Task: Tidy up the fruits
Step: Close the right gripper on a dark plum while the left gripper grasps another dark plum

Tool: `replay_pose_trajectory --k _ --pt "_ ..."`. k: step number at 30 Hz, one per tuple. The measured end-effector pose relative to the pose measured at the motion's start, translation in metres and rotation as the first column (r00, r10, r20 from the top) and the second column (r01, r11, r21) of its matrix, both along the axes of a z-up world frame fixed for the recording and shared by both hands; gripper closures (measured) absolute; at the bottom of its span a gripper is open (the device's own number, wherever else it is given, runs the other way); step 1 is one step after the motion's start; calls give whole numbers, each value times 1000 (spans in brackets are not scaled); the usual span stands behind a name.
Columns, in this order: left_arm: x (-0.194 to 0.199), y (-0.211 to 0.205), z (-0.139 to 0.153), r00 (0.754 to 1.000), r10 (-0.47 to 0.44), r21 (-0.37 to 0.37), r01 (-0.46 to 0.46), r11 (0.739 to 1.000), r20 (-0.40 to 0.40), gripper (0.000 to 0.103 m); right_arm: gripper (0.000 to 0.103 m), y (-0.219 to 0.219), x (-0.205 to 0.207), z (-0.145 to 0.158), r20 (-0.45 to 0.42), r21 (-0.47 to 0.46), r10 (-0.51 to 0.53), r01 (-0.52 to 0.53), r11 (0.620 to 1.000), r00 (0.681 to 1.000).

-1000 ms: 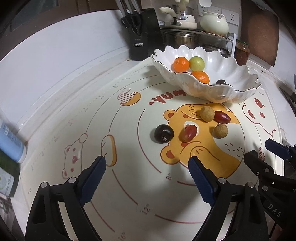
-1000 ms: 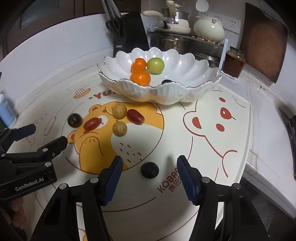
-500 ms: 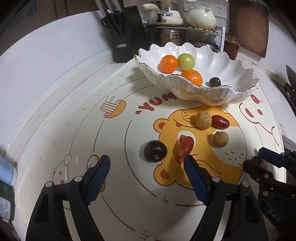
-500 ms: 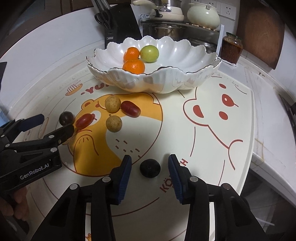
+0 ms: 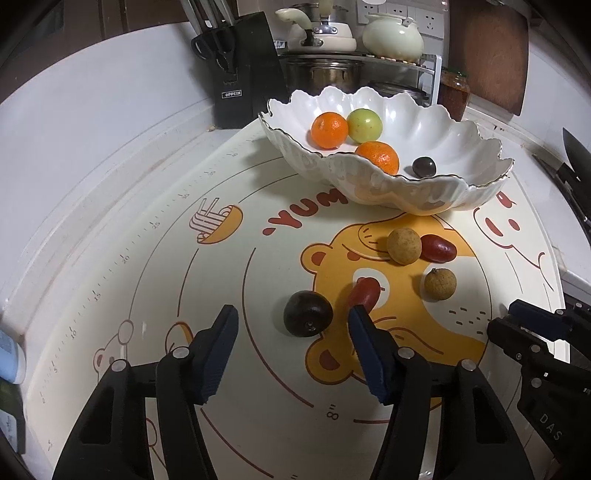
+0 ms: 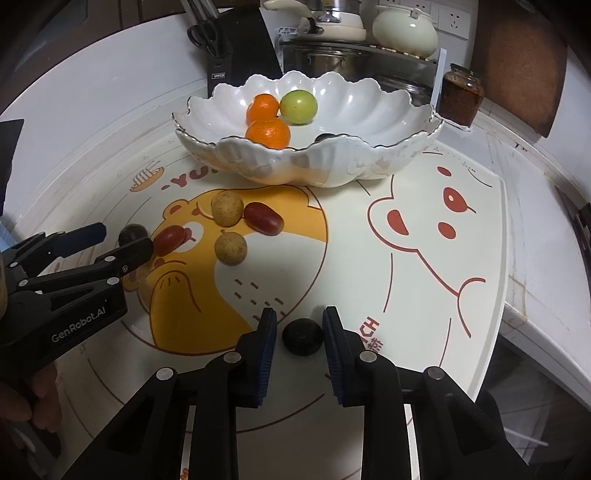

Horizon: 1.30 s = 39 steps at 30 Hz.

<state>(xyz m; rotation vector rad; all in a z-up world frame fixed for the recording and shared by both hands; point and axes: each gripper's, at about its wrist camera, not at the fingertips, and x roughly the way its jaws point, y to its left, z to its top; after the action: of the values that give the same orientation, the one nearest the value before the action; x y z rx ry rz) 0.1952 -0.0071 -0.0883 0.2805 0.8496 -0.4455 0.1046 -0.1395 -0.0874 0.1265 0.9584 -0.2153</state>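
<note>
A white scalloped bowl (image 5: 454, 192) holds two oranges (image 5: 330, 130), a green fruit (image 5: 364, 120) and a dark fruit (image 5: 424, 166). On the bear mat lie two tan longans (image 5: 404, 245), two red oblong fruits (image 5: 438, 248) and a dark round fruit (image 5: 307, 313). My left gripper (image 5: 291, 325) is open, its jaws on either side of that dark fruit. My right gripper (image 6: 300, 328) is open with narrowed jaws around another dark fruit (image 6: 302, 336), a small gap on each side. The bowl also shows in the right wrist view (image 6: 369, 162).
A black knife block (image 5: 240, 70), pots and a cream teapot (image 5: 393, 35) on a rack stand behind the bowl. A red-filled jar (image 6: 463, 94) stands at the right of it. The mat's right edge (image 6: 495, 332) is near the counter edge. A blue-white bottle (image 5: 9, 356) lies far left.
Both grippers moved forward toward their dark fruits. The right jaws narrowed around its fruit; the left jaws narrowed a little and now flank the other one.
</note>
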Motion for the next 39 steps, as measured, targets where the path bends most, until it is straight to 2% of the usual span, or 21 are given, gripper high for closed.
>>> replay_pose_trajectory --k 7,12,23,31,35,39 --pt "-1 2 0 1000 -13 -17 13 1000 4 47 80 1 0 1 2 -10 -1 2 1000 1000" --pt "-2 2 0 1000 -28 -36 28 999 0 55 80 1 -2 1 8 -9 2 -2 1000 1000" --pt "-4 8 7 1000 -14 -62 15 998 10 55 80 6 -1 7 29 -7 22 -22 1000 999" --pt "-1 2 2 1000 -18 -42 18 999 7 56 80 3 -1 8 26 -7 17 -16 1000 1000" --pt "1 2 1 1000 -28 -61 28 998 -5 68 80 4 1 9 26 -7 21 -20 1000 999" --pt "2 1 2 999 -41 -75 41 996 -8 76 80 3 2 10 30 -6 20 -20 1000 999"
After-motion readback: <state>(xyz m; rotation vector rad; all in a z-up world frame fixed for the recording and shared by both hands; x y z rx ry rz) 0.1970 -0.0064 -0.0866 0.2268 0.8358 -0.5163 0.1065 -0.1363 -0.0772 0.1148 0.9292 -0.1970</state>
